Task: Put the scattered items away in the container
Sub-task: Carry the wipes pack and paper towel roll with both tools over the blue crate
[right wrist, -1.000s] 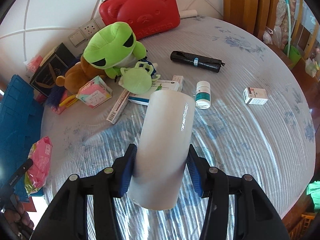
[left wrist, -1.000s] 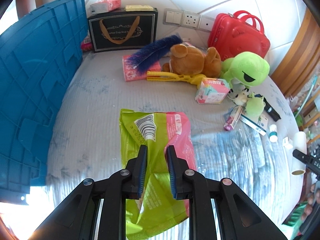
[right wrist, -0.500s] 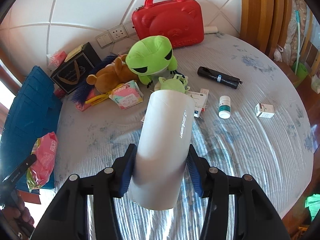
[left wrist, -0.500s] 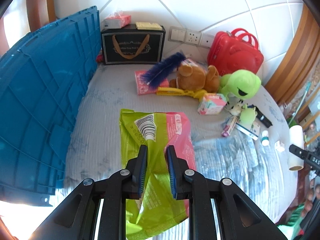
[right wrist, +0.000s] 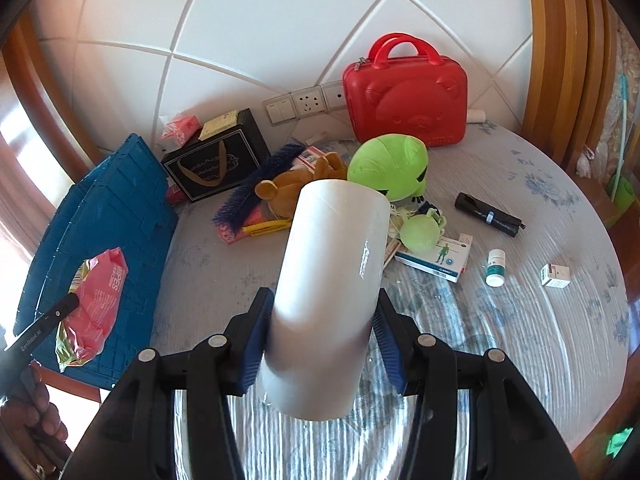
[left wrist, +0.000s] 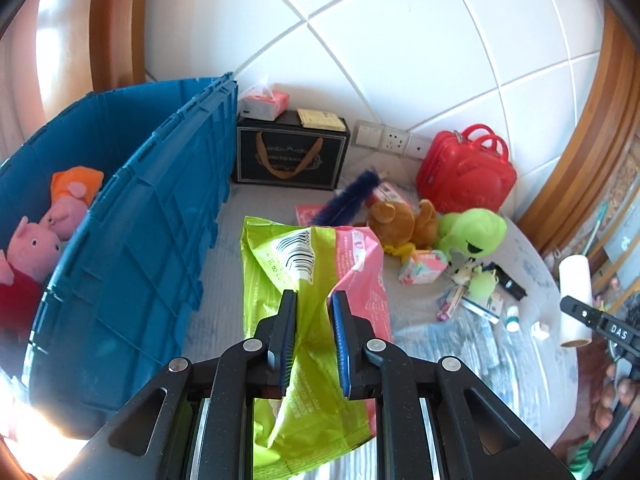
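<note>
Both grippers are loaded: left gripper (left wrist: 313, 316) pinches the wipes pack (left wrist: 316, 280), right gripper (right wrist: 322, 334) clamps the white roll (right wrist: 332, 292). Held only by crumpled film, the pack could slip before reaching the blue crate (left wrist: 132, 216).

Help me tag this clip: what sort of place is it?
Probably a room in a home: a round table with a flowered cloth against a white tiled wall with sockets, strewn with plush toys and medicine boxes.
</note>
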The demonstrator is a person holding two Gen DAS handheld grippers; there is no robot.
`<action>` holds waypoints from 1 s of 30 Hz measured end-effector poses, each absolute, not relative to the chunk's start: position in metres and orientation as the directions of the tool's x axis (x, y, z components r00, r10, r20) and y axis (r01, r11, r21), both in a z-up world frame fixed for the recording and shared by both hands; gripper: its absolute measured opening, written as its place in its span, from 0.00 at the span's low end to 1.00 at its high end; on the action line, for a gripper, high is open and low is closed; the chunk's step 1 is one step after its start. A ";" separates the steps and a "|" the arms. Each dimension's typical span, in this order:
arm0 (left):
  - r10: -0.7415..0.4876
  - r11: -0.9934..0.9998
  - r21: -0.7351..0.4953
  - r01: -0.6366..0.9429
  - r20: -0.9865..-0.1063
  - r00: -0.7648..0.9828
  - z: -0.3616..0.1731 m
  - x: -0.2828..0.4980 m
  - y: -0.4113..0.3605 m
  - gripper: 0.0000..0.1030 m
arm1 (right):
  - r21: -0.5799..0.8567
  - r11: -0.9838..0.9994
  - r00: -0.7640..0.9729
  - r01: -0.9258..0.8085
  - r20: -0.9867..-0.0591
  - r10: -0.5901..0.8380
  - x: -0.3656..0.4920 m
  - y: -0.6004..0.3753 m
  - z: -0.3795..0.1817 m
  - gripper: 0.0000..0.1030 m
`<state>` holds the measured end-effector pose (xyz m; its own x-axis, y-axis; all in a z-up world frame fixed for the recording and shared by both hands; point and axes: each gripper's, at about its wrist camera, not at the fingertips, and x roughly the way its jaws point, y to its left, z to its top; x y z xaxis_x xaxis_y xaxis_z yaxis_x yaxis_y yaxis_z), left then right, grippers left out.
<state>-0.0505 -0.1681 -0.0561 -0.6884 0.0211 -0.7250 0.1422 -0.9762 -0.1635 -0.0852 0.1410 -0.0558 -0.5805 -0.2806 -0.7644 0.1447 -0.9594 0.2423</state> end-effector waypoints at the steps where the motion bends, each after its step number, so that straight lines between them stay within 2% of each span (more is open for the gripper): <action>1: 0.019 -0.977 -0.161 0.141 -0.721 -0.693 -0.051 -0.049 -0.172 0.15 | 0.242 -0.958 -0.583 0.151 -0.761 -0.285 -0.084 0.136 -0.053 0.47; 17: -0.016 -0.967 -0.187 0.172 -0.632 -0.775 0.002 -0.016 -0.251 0.15 | 0.230 -0.926 -0.597 0.299 -0.712 -0.369 -0.070 0.036 -0.008 0.47; 30: -0.102 -0.950 -0.188 0.251 -0.569 -0.816 0.032 0.016 -0.326 0.15 | 0.221 -0.861 -0.573 0.458 -0.667 -0.476 -0.057 -0.065 0.025 0.47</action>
<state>0.0164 -0.3259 0.0316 -0.8158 -0.1025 -0.5691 0.2506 -0.9496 -0.1883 -0.0568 -0.0649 0.0246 -0.5732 -0.4761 -0.6669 0.4579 -0.8611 0.2211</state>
